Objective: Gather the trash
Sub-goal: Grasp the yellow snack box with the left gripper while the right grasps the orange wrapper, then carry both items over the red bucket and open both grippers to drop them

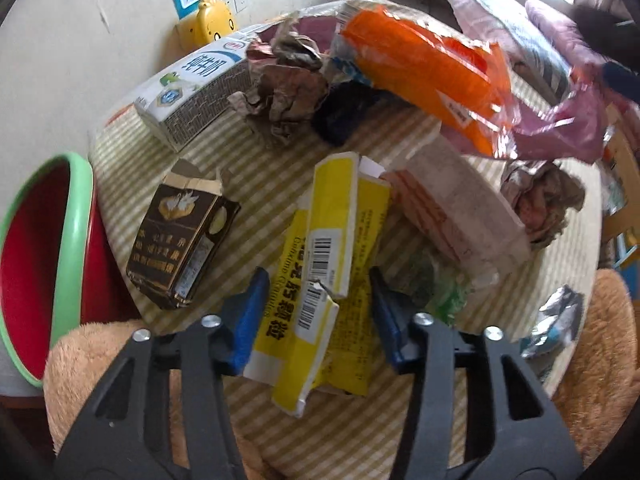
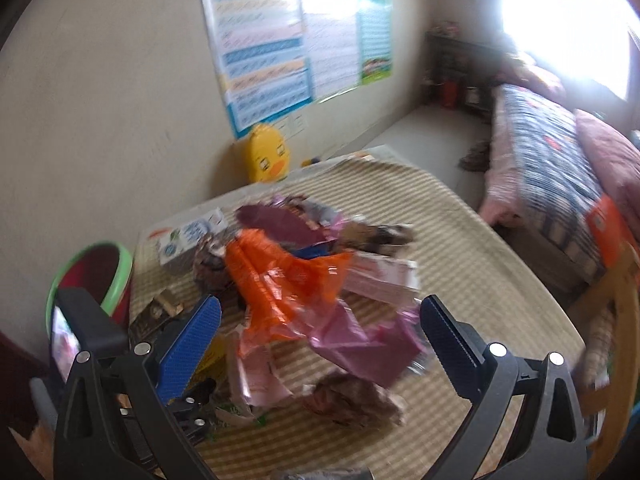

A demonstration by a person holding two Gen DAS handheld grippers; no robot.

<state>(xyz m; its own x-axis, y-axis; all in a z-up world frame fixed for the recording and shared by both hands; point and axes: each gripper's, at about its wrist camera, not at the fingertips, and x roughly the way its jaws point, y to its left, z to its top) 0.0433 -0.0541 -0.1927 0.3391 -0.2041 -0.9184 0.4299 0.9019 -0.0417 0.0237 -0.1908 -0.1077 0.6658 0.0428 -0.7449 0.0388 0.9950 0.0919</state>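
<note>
On the round table with the striped cloth (image 1: pixel 400 432), the left gripper (image 1: pixel 318 312) straddles a flattened yellow cardboard packet with barcodes (image 1: pixel 320 280); its blue pads flank the near end, and whether they press it yet I cannot tell. The packet looks light, stiff along its creases, likely to buckle mid-panel, so the folded near edge seems the best hold. The right gripper (image 2: pixel 320 336) hangs wide open and empty above an orange plastic bag (image 2: pixel 280 280), which looks limp and slippery. A red bin with a green rim (image 1: pixel 76 216) stands just beside the table.
</note>
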